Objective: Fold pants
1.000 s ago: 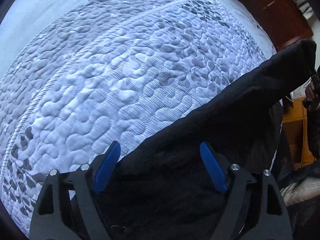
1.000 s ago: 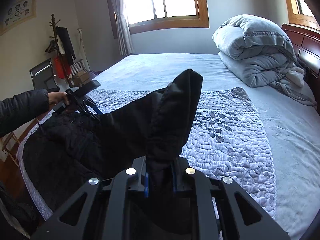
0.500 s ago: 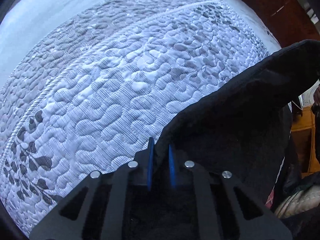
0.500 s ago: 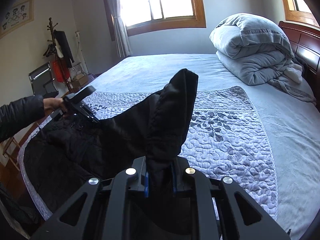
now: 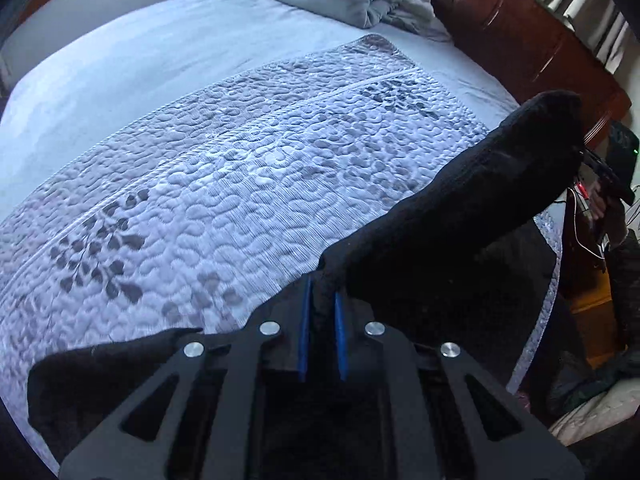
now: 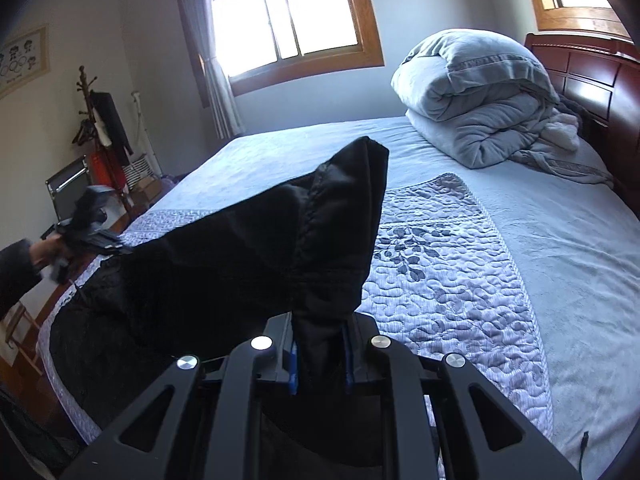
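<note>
Black pants (image 5: 460, 232) hang stretched between both grippers above a quilted grey bedspread (image 5: 224, 184). My left gripper (image 5: 320, 320) is shut on one edge of the black cloth, which rises as a taut ridge toward the far right. There the right gripper (image 5: 600, 172) shows small, held in a hand. In the right wrist view my right gripper (image 6: 320, 344) is shut on a bunched fold of the pants (image 6: 332, 232) that stands up like a peak. The left gripper (image 6: 90, 224) appears far left, lifted, in a dark-sleeved hand. The rest of the pants lies draped on the bed's near edge.
A folded grey duvet (image 6: 480, 96) is piled by the dark wooden headboard (image 6: 592, 80). Pale blue sheet (image 6: 580, 240) spreads beyond the quilt. A coat stand (image 6: 92, 120) and a chair (image 6: 66, 188) stand by the left wall under windows (image 6: 288, 16).
The left gripper went from open around the pants' edge to shut on it, then lifted it off the bed, showing more of the bed. The right gripper kept its grip and barely moved.
</note>
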Available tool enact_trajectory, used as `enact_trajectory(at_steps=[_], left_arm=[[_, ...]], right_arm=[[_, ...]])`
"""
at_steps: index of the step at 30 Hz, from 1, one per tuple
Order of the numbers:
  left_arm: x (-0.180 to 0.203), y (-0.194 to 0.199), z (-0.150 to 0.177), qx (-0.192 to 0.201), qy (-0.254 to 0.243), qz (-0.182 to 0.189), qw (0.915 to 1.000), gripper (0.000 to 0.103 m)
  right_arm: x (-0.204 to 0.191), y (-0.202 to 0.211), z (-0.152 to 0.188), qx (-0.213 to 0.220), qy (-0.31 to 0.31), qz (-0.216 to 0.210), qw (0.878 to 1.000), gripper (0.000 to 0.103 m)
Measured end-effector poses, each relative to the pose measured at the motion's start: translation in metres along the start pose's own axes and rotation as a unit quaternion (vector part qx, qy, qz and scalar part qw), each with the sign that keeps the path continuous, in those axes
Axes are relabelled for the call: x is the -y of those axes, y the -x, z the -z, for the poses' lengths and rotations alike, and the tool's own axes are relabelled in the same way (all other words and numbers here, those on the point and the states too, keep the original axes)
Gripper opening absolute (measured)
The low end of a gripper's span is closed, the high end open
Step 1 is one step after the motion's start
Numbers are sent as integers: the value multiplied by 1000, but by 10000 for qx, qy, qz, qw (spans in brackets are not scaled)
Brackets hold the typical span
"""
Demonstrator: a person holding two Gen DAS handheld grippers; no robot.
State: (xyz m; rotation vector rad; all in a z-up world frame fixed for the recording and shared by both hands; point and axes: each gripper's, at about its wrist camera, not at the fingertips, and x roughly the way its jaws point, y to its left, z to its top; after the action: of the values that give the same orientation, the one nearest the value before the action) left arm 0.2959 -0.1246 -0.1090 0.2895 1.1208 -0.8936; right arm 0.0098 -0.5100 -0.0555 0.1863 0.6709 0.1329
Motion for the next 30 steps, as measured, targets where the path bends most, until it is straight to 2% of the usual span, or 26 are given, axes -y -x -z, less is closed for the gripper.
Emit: enact_trajectory(at_steps=[7, 14, 19, 23, 26, 30], left_arm=[[44, 44, 59, 437, 398, -74, 9982, 9], [90, 59, 115, 624, 654, -162, 9958, 9], [122, 60, 150, 592, 760, -199, 9952, 9], [144, 53, 178, 465, 1013, -10, 9938, 10], [156, 42, 197, 331, 1066, -2, 9937, 10], [156, 21, 218, 189, 1363, 42, 9905, 12]], right_arm=[[0, 6, 9, 3, -218, -51, 9997, 16], [-5, 15, 33, -130, -332, 45, 9994, 16], [-5, 18, 49, -194, -450, 103, 9987, 16], [-3, 21, 59, -155, -577, 122, 9981, 16], [-4, 22, 65, -145, -649, 122, 9977, 16], [-4, 22, 74, -198, -692, 76, 9974, 16]])
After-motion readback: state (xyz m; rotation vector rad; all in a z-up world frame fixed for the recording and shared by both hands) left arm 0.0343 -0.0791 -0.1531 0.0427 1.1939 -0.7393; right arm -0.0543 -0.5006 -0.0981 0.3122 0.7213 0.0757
